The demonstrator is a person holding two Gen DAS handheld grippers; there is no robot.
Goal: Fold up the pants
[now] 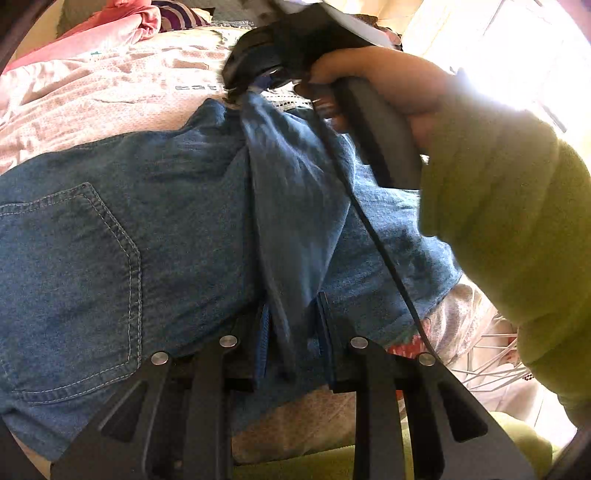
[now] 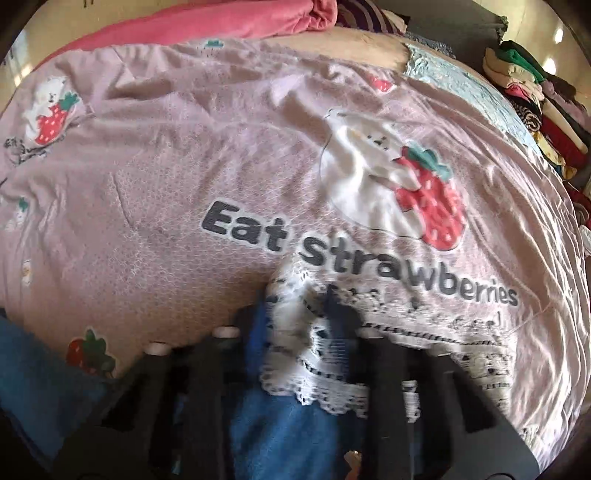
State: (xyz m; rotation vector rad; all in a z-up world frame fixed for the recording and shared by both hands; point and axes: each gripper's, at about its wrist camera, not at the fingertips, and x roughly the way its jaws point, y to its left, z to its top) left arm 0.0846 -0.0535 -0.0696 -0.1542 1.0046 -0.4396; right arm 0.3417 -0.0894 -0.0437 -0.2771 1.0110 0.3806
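Observation:
Blue denim pants (image 1: 166,221) lie on a pink strawberry-print bedspread (image 1: 92,99), one back pocket (image 1: 74,277) facing up at the left. My left gripper (image 1: 291,306) is shut on a raised ridge of denim at the near edge. The ridge runs away to my right gripper (image 1: 251,86), which pinches the far end by the white lace hem. A hand (image 1: 388,81) in a green sleeve (image 1: 498,221) holds that gripper. In the right wrist view, my right gripper (image 2: 295,314) is blurred, with denim (image 2: 273,424) and lace hem (image 2: 332,391) between its fingers.
The bedspread (image 2: 184,166) stretches ahead, printed "Eat strawberries". A pink blanket (image 2: 221,22) is bunched along its far edge. Stacked folded clothes (image 2: 535,103) stand at the right. A black cable (image 1: 369,229) crosses the denim. White wire bars (image 1: 491,354) show beside the bed.

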